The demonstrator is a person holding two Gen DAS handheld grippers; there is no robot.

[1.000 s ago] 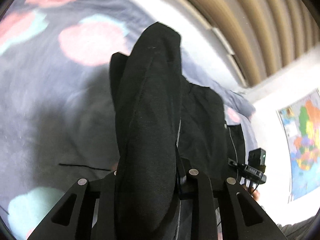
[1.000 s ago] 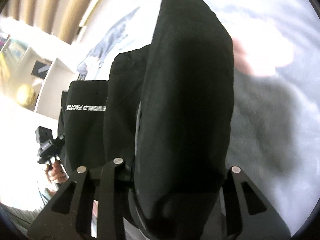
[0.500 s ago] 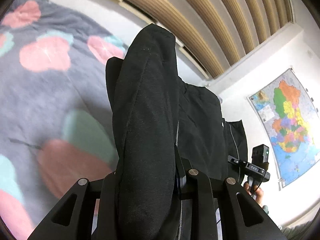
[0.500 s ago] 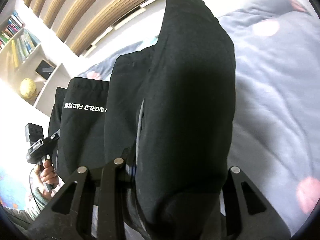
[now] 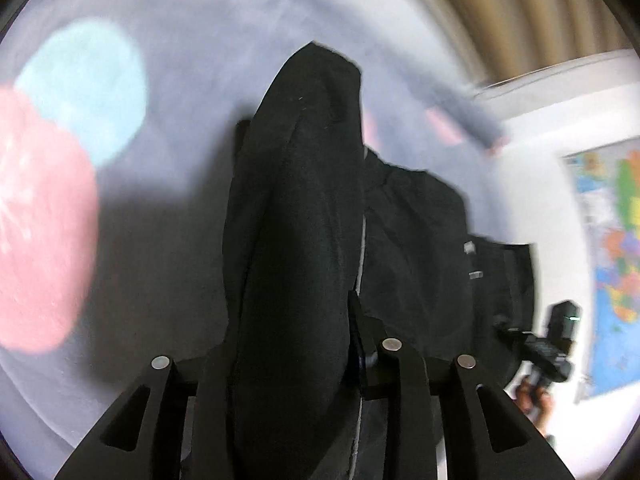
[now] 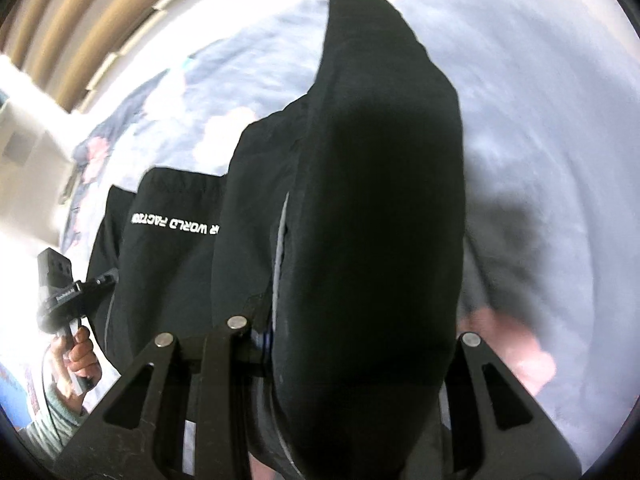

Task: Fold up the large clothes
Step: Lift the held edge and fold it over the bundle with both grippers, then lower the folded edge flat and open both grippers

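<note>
A big black garment (image 5: 296,200) hangs over the bed, stretched between both grippers. In the left wrist view a thick fold of it fills my left gripper (image 5: 296,320); the jaws are opening, with the cloth still packed between them and hiding the fingertips. In the right wrist view another bulky fold (image 6: 380,160) is clamped in my right gripper (image 6: 360,320). The slack middle, with white lettering (image 6: 176,222), sags between the two. Each view shows the other gripper's body off to the side, held by a hand (image 6: 80,356).
A grey bedspread (image 5: 80,80) with pink and teal blotches lies under the garment and fills most of both views. A slatted wooden wall (image 5: 520,8) runs behind the bed. A coloured map (image 5: 616,240) hangs on the white wall at the right.
Both views have swung down onto the bedspread, which is now closer and blurred. The slatted wall and map have slid toward the edges. The garment stays in both grippers.
</note>
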